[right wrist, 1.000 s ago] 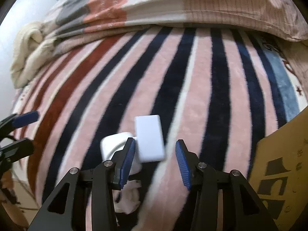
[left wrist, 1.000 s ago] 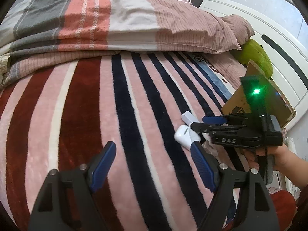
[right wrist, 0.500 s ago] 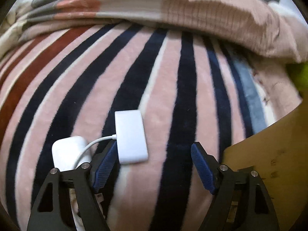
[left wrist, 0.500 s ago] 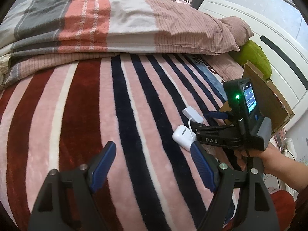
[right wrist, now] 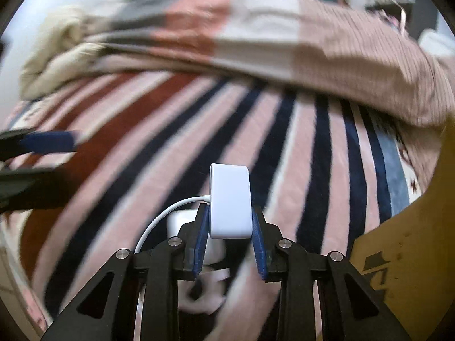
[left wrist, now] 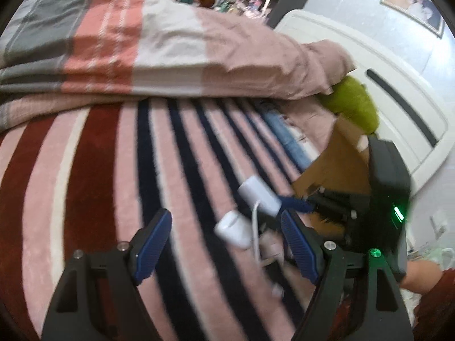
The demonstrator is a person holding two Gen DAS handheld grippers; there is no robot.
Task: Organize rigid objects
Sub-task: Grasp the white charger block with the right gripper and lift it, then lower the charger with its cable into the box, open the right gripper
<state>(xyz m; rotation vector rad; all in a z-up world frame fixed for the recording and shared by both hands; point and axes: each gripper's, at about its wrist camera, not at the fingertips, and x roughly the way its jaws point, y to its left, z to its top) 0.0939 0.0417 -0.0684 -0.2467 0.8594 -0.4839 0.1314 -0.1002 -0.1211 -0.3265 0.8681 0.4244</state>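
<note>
Striped plush covers the bed (left wrist: pixel 93 170), pink, maroon and navy, with a folded quilt (left wrist: pixel 159 54) heaped behind, and from the left wrist view the left tool (left wrist: pixel 224 244) hangs spread wide and empty above it. Just ahead lie a rounded white case (left wrist: pixel 231 228) and a thin cable (left wrist: pixel 256 238); the right tool (left wrist: pixel 287 203) grips a white adapter (left wrist: pixel 257 194) beside a cardboard box (left wrist: pixel 332 167). From the right wrist view, the right tool (right wrist: pixel 230 240) pinches that adapter (right wrist: pixel 231 200), a smooth, hard, round-edged block, by its long sides. Its cord (right wrist: pixel 167 217) trails left, so I judge a slow lift toward the box (right wrist: pixel 409 258) should keep the slack from dragging the glossy case (right wrist: pixel 182 221) along.
</note>
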